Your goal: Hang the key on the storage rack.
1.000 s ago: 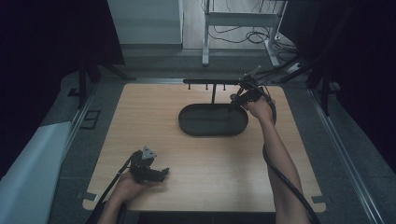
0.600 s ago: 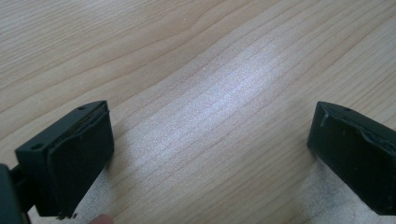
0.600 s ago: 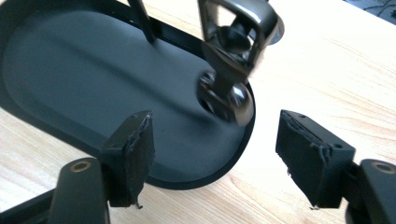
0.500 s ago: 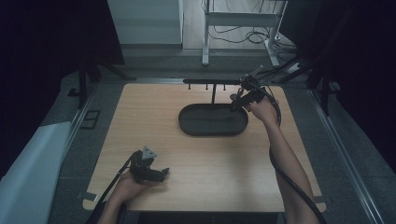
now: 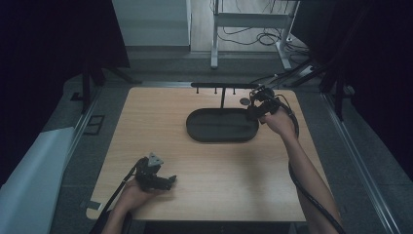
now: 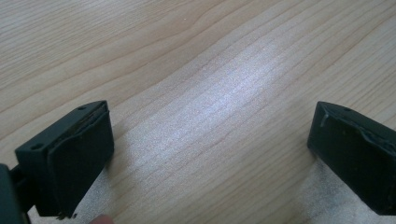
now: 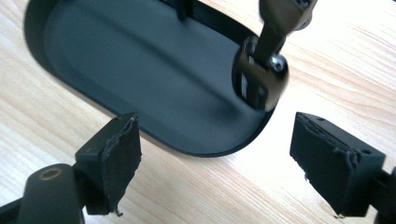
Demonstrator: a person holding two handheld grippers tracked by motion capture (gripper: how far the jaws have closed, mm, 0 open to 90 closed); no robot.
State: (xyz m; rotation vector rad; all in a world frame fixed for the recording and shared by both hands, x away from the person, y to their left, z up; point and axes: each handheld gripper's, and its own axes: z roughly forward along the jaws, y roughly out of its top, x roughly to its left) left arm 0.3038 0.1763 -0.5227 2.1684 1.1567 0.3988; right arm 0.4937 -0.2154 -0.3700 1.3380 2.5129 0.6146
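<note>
A black oval tray (image 5: pixel 221 134) lies on the wooden table (image 5: pixel 214 190), and a thin black rack (image 5: pixel 223 86) with small hooks rises from its far rim. A small shiny metal piece (image 5: pixel 244 101) hangs at the rack's right end, over the tray's right edge (image 7: pixel 224 149); it shows as a chrome loop (image 7: pixel 261 81). My right gripper (image 5: pixel 252 112) hovers just right of it. Its jaws have just been opening and stand open (image 7: pixel 215 135) with nothing between them. My left gripper (image 5: pixel 168 182) rests on the table at the front left, open (image 6: pixel 210 130) over bare wood.
A cable (image 5: pixel 311 195) trails from the right gripper along the forearm. Past the table's far edge stand a metal frame's legs (image 5: pixel 214 53) and floor cables. A white sheet (image 5: pixel 29 185) lies left of the table.
My right gripper has drawn back a little to the right from the rack, and the shiny piece now hangs apart from it. The left hand has stayed put.
</note>
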